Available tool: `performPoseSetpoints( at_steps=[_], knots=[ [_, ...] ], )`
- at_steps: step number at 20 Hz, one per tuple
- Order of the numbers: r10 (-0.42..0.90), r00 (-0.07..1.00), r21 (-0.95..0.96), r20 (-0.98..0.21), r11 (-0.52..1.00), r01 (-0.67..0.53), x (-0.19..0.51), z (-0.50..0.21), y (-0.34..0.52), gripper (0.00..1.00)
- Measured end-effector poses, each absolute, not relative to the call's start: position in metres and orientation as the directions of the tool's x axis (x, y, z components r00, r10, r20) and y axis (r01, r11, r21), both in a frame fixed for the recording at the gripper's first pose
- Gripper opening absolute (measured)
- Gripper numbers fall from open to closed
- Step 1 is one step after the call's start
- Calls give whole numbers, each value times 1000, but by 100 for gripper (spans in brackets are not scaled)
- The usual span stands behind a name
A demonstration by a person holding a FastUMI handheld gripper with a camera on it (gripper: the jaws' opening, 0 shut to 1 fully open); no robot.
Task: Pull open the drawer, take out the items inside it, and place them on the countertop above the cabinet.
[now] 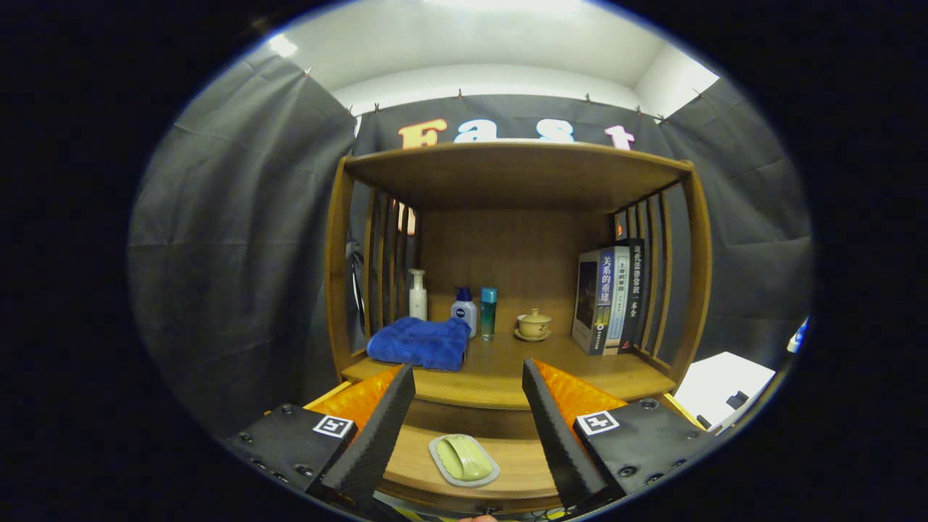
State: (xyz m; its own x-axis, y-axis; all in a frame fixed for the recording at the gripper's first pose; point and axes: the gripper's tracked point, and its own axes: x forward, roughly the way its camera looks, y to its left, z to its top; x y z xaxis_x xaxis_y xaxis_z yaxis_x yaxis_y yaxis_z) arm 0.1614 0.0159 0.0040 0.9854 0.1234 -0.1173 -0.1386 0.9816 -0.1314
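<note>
A wooden cabinet has a countertop (507,377) under a shelf roof. Below the countertop's front edge the drawer (417,464) is pulled out toward me. Inside it lies a pale soap dish with a green bar of soap (464,459), low between my two fingers. My gripper (467,366) is open, with its fingertips at the height of the countertop's front edge and nothing held between them. One finger (377,435) stands left of the dish, the other (554,435) right of it.
On the countertop a folded blue towel (420,343) lies at the left. Behind it stand a white pump bottle (417,294), a white bottle with a blue cap (465,310) and a teal bottle (489,313). A lidded tea cup (534,325) and upright books (609,299) sit to the right.
</note>
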Motion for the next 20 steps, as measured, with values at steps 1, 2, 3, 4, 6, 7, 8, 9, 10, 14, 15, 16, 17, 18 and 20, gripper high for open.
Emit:
performPoseSetpoints(
  at_steps=[1, 2, 3, 4, 6, 7, 8, 9, 10, 14, 15, 16, 17, 18, 20],
  knots=[
    [144, 975, -133, -170, 977, -168, 172, -3, 24, 96],
    [157, 961, -132, -229, 973, -190, 179, -11, 27, 96],
    [159, 947, -128, -279, 971, -201, 188, -20, 27, 97],
    [146, 933, -128, -329, 972, -197, 198, -30, 24, 97],
    [102, 884, -132, -456, 975, -180, 212, -64, 13, 97],
    [81, 843, -131, -532, 976, -176, 211, -85, 6, 97],
    [81, 800, -115, -595, 976, -184, 207, -105, 5, 97],
    [91, 761, -91, -642, 977, -194, 204, -123, 9, 98],
    [100, 730, -76, -676, 976, -204, 203, -136, 11, 98],
    [65, 638, -111, -768, 966, -232, 202, -174, 5, 98],
    [62, 613, -116, -788, 962, -246, 199, -184, 7, 98],
    [82, 603, -91, -794, 964, -251, 199, -187, 13, 98],
    [76, 589, -90, -805, 964, -248, 198, -190, 13, 89],
    [74, 583, -86, -809, 966, -242, 201, -196, 14, 81],
    [60, 565, -89, -823, 969, -231, 202, -204, 8, 63]
  ],
)
